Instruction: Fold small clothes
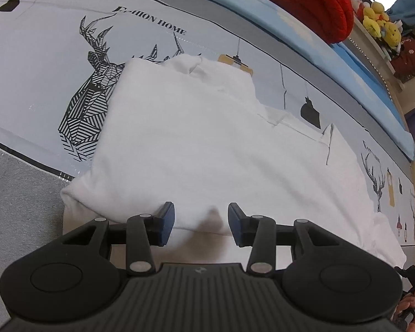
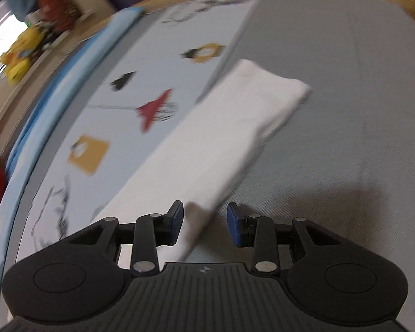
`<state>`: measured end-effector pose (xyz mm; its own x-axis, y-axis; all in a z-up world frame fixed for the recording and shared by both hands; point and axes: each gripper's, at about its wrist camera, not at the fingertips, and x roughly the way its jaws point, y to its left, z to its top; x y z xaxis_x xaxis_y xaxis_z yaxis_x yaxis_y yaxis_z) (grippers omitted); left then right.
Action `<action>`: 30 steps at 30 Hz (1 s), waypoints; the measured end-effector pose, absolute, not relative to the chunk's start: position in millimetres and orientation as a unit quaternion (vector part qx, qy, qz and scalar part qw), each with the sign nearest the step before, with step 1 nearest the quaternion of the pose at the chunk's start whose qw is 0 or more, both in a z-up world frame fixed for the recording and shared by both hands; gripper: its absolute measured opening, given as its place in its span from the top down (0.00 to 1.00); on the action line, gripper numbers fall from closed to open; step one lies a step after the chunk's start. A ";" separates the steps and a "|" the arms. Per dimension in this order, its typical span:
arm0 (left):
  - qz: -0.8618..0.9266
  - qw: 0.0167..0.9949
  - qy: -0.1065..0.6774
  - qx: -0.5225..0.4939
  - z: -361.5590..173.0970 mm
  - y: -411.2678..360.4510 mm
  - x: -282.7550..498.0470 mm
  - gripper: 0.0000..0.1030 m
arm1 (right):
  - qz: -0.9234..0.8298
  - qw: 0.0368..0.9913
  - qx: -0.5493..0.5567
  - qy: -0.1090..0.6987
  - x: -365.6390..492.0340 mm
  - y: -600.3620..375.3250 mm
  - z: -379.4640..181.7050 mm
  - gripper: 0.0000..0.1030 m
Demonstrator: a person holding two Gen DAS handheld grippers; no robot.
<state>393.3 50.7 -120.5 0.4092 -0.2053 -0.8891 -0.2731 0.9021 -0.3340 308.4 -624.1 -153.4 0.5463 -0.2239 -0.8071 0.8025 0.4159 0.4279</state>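
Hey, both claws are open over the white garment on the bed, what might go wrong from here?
1. The white garment has a loose collar end and an uneven stepped edge, so the fold may slump.
2. The left claw hovers at the near hem and could snag it.
3. The right wrist view is motion-blurred; the right claw may drag the edge.

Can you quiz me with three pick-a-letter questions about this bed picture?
1. Where does the white garment lie?
A on the printed sheet
B on the floor
C on a chair

2. What colour is the big cushion at the far edge?
A green
B red
C black

3. How are the left gripper fingers?
A clamped on cloth
B apart, holding nothing
C out of view

Answers: A, the garment is spread over the deer print; B, the cushion is bright red; B, there is a gap between the pads and no cloth is pinched.
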 end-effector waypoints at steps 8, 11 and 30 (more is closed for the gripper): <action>0.013 0.809 0.546 -0.217 -121.3 46.3 391.6 0.54 | -0.326 0.770 0.456 0.305 304.4 -641.0 -166.6 0.78; 0.013 0.811 0.544 -0.216 -118.7 49.7 389.5 0.54 | -0.340 0.772 0.444 0.303 308.0 -640.1 -166.5 0.95; 0.056 0.813 0.506 -0.282 -87.5 119.1 374.1 0.54 | 0.228 0.942 0.042 0.243 313.1 -188.0 -35.9 0.94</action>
